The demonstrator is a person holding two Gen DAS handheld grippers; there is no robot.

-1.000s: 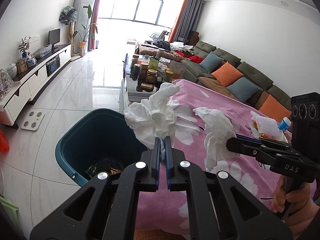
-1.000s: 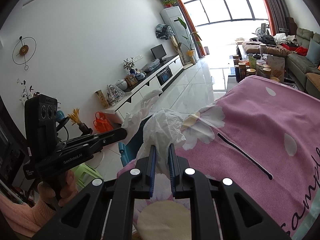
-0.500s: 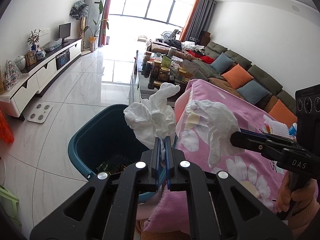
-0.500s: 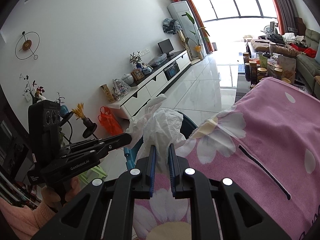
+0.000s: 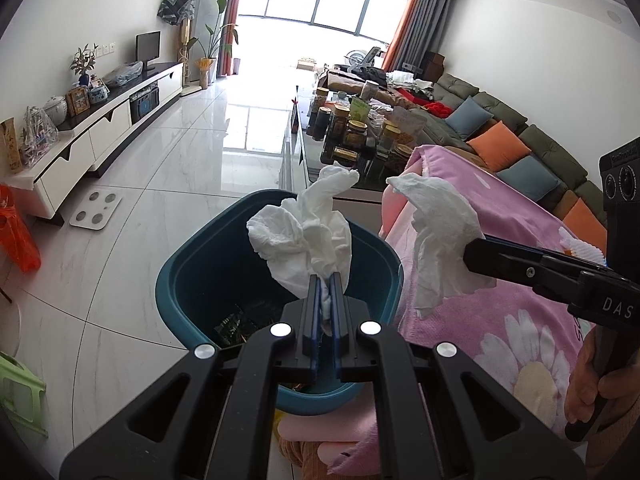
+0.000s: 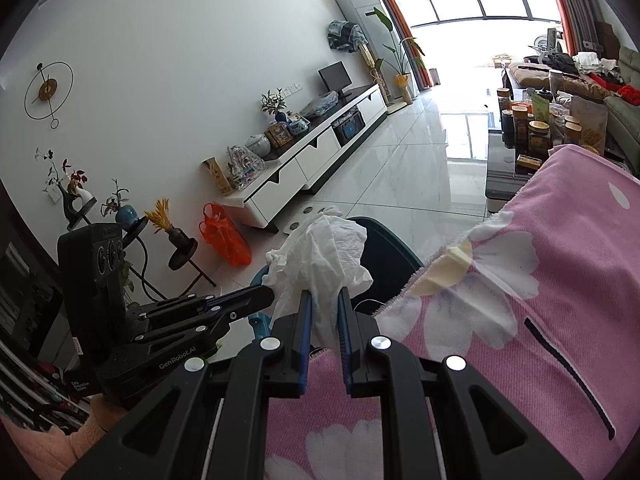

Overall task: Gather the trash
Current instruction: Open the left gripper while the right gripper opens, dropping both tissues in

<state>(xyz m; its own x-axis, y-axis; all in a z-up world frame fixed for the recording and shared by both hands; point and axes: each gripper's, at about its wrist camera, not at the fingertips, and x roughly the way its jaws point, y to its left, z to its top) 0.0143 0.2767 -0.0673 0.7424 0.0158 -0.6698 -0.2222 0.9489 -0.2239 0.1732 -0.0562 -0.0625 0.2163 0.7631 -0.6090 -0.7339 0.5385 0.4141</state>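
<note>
Left gripper (image 5: 326,280) clamped on crumpled white tissue (image 5: 304,236), wad standing upward from fingertips, directly above open teal bin (image 5: 180,280). Right gripper (image 6: 323,300) pinching second tissue (image 6: 324,252), long axis upright, held over edge of pink floral blanket (image 6: 540,280) beside bin. Right gripper body reads "DAS"; left reads "GenRobot.AI". White glossy tile floor (image 5: 180,168), TV cabinet (image 5: 100,120), sofa with orange cushions (image 5: 496,144), jars on coffee table (image 5: 352,132).

The right gripper (image 6: 324,300) has its jaws closed on a crumpled white tissue (image 6: 324,256), above the edge of a pink flowered cloth (image 6: 520,300), beside a dark teal plastic bin (image 6: 384,256).
</note>
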